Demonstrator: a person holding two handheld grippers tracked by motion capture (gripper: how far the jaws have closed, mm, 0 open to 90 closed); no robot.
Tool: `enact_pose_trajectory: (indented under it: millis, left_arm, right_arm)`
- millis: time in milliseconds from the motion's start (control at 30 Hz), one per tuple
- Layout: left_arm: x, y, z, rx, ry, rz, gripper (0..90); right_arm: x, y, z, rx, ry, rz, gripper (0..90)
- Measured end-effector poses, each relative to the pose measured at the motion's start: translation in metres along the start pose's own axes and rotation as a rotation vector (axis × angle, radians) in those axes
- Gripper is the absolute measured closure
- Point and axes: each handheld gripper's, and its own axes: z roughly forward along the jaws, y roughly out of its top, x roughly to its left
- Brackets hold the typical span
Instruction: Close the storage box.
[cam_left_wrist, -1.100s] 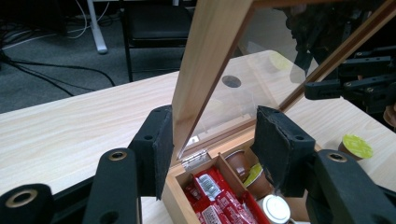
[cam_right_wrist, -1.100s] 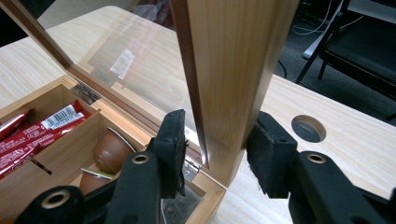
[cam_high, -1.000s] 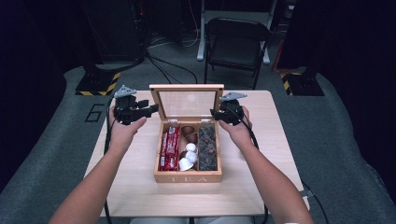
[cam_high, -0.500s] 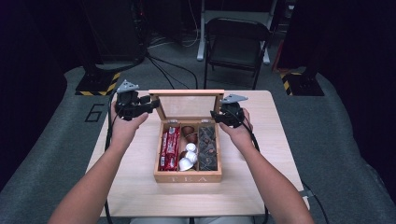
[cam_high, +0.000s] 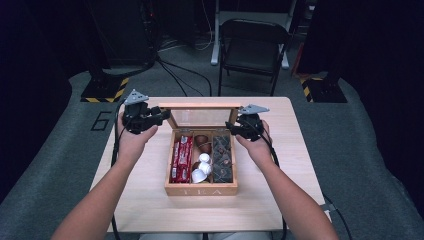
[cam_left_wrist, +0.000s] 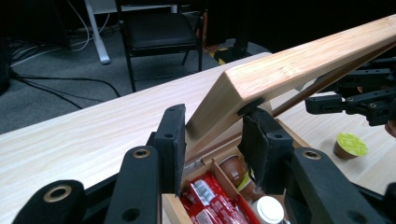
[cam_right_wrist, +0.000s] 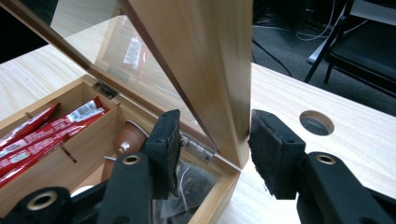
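The wooden tea box (cam_high: 201, 188) sits at the middle of the counter (cam_high: 280, 200), and its glass-paned lid (cam_high: 200, 116) stands raised on its hinges, tilted over the back wall; the work in hand looks like moving that lid, though whether it is being opened or lowered I cannot tell; the left hand-held gripper (cam_high: 161, 116) has just been closing and now pinches the lid's left corner, its pads (cam_left_wrist: 173, 140) against the wood in the left gripper view; the right hand-held gripper (cam_high: 234, 129) has just been opening, and in the right gripper view the lid's right edge stands between its jaws with a gap at the outer pad (cam_right_wrist: 271, 149), so that side looks released; inside are three compartments: red packets (cam_high: 181, 159) at left, too closely packed to count, brown and white capsules (cam_high: 202, 161) in the middle, roughly four, and dark wrapped bags (cam_high: 222, 156) at right; one green-topped capsule (cam_left_wrist: 350, 145) lies loose on the counter; one folding chair (cam_high: 252, 47) stands beyond.
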Motion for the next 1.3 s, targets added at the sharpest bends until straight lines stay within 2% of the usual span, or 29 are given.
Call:
enact_pose_trajectory:
  millis: [167,433,767,900,1133,1300]
  left_arm:
    - [-0.003,-0.007,-0.004,-0.001,-0.013,0.007,59.8]
    - [-0.008,-0.021,-0.012,-0.006,-0.032,0.007,59.2]
    - [-0.016,-0.042,-0.021,-0.006,-0.046,0.018,59.2]
    - [-0.021,-0.051,-0.024,0.001,-0.045,0.042,59.0]
    - [-0.026,-0.07,-0.029,0.008,-0.056,0.041,58.7]
    - [-0.028,-0.08,-0.031,0.011,-0.065,0.034,59.0]
  right_arm:
    - [0.002,-0.004,-0.011,-0.012,0.02,0.032,52.4]
    - [0.009,-0.009,-0.028,-0.001,0.051,0.04,50.9]
    - [0.021,-0.016,-0.05,-0.021,0.08,0.006,48.7]
    - [0.028,-0.021,-0.061,-0.031,0.094,0.01,48.1]
    - [0.038,-0.029,-0.076,-0.043,0.1,-0.012,47.8]
    - [0.041,-0.034,-0.085,-0.048,0.111,-0.005,48.2]
